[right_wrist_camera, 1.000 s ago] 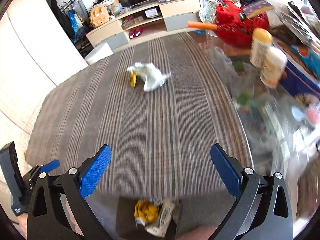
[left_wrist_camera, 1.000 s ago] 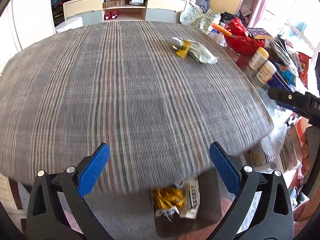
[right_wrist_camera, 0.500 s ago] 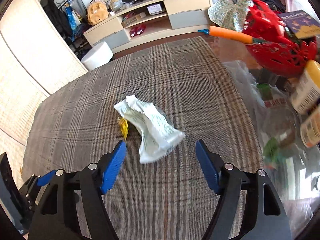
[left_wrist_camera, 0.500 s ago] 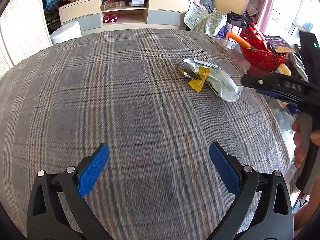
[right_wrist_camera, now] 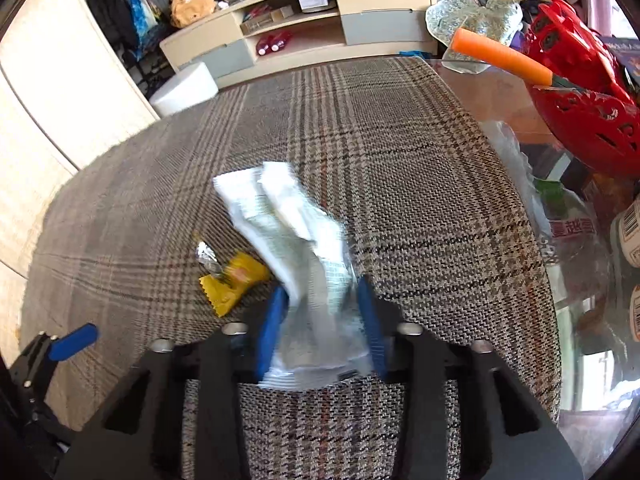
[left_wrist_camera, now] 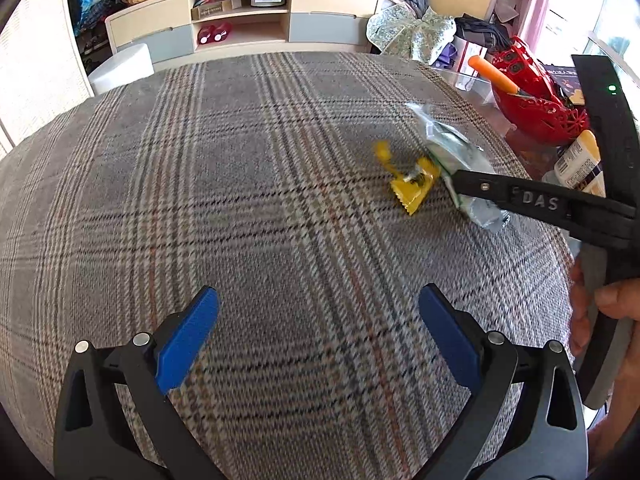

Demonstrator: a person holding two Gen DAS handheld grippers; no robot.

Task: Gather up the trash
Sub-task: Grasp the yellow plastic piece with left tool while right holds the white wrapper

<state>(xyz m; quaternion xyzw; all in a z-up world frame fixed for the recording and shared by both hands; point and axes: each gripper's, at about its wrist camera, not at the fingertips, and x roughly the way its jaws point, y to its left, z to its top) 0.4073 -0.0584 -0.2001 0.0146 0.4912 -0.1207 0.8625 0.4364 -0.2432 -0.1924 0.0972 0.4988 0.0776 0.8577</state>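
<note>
Right gripper [right_wrist_camera: 322, 316] angled down, jaws closing around white wrapper [right_wrist_camera: 304, 248]; left gripper [left_wrist_camera: 318, 328] wide open, empty.

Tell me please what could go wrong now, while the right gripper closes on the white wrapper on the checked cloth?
1. The right gripper is closing near one end of the crumpled white wrapper, so the thin foil may slip out on lifting.
2. The yellow wrapper lies right beside it and looks to touch it; it may be dragged or flicked aside.
3. The left gripper hangs open over bare checked cloth, so nothing backs up a drop.
</note>
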